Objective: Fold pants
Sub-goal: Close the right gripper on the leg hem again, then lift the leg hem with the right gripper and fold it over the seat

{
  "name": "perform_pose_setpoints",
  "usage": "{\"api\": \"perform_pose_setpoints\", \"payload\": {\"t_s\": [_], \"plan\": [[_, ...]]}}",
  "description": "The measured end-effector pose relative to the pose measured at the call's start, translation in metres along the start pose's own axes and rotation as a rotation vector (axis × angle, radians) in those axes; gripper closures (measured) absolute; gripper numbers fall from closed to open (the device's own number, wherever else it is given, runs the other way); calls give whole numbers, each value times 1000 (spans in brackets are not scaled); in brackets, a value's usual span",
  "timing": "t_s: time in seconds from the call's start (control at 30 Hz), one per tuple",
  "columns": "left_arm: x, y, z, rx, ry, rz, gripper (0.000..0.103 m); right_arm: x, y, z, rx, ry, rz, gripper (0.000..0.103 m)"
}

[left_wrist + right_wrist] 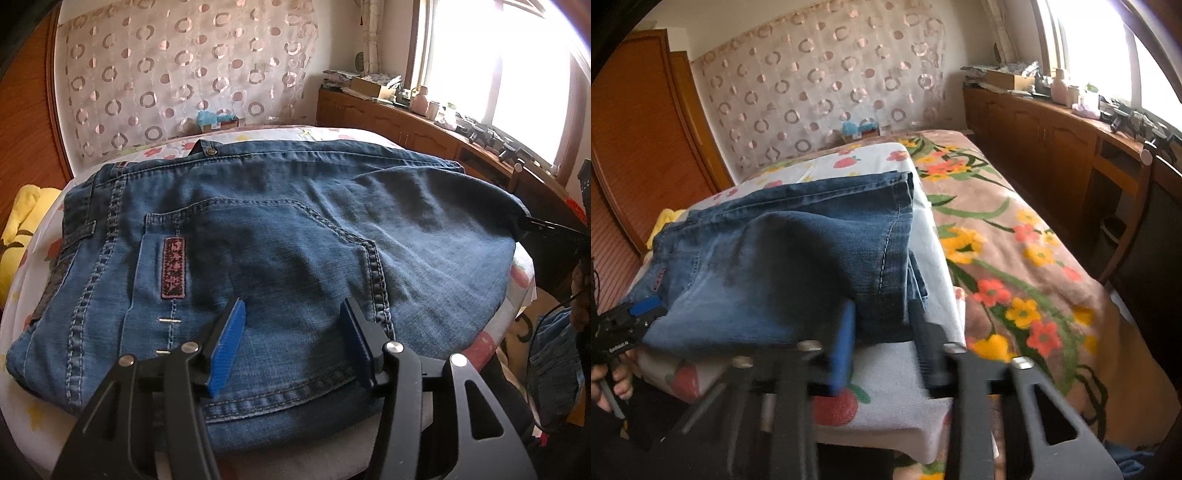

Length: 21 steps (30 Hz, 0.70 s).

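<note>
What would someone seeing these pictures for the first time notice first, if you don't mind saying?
Most likely the blue jeans, folded into a thick bundle on a strawberry-print cloth in the foreground. Next, the blue-padded grippers: the left gripper stands open over the back pocket, while the right gripper has closed on the bundle's near edge. Beyond lie a bright floral blanket at right and a circle-patterned curtain on the far wall.

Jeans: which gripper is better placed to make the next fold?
Right gripper: it straddles the folded edge of the jeans. Left gripper hovers open over the back pocket, gripping nothing.
</note>
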<state>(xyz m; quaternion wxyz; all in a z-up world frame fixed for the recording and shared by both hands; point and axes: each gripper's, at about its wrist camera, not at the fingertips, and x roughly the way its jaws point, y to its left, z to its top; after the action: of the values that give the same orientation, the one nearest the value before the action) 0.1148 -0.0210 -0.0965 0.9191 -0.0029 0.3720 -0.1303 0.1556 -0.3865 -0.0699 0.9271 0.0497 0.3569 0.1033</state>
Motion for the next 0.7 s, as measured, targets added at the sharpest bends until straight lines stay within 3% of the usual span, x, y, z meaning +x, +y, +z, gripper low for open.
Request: {"api": "perform_pose_setpoints", "payload": {"t_s": [0.17,0.7], "plan": [[-7,6,0,-25,-2,5,50,-14,5,9,-21,-55,27,93],[-47,12,14,-34,-71,39,50,-29,45,51,-108,-156,96,95]]}}
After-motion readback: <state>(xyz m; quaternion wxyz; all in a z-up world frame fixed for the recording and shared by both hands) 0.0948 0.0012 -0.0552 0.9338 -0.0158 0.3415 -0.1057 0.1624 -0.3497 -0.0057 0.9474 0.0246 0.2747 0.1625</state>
